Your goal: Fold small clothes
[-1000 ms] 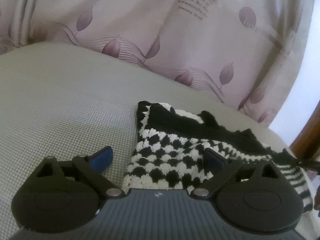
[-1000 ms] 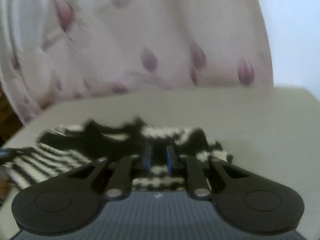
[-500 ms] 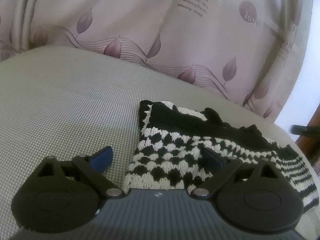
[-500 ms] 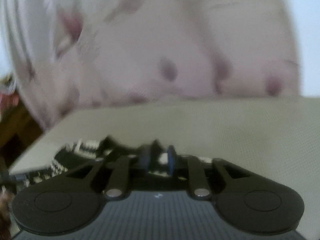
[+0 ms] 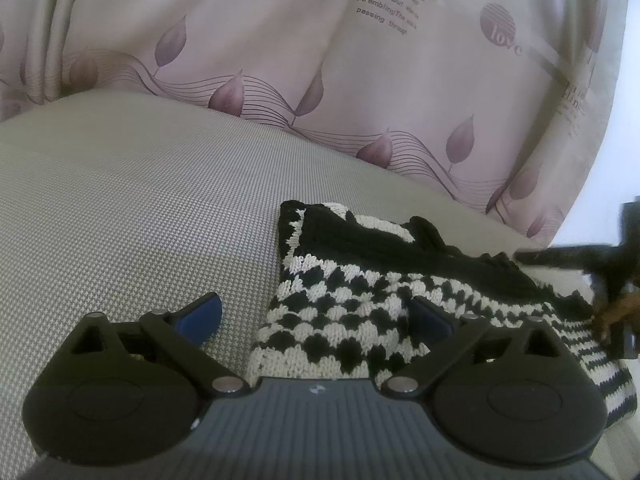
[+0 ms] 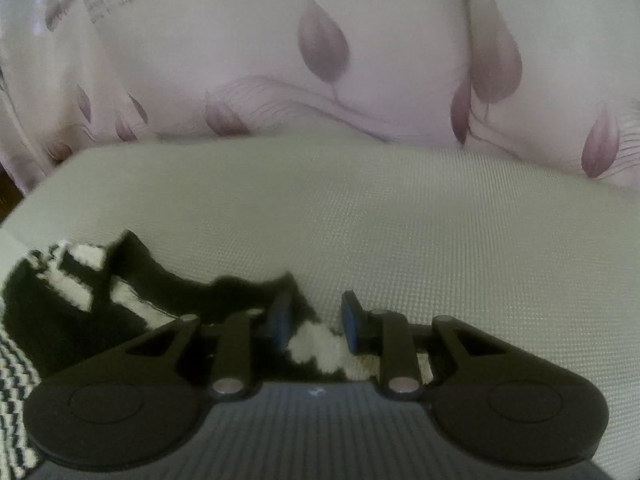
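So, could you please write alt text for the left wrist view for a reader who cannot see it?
A folded black-and-white knitted garment lies on a grey woven surface, with the left gripper open wide above its near edge. A pale curtain printed with mauve leaves hangs behind.

knit garment point(image 5: 344, 320): black-white checks, stripes | curtain point(image 5: 280, 40): pink, purple leaves | surface point(image 5: 140, 208): grey

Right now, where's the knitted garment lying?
The black-and-white knitted garment lies on the grey mesh surface, right of centre in the left wrist view, before the leaf-print curtain.
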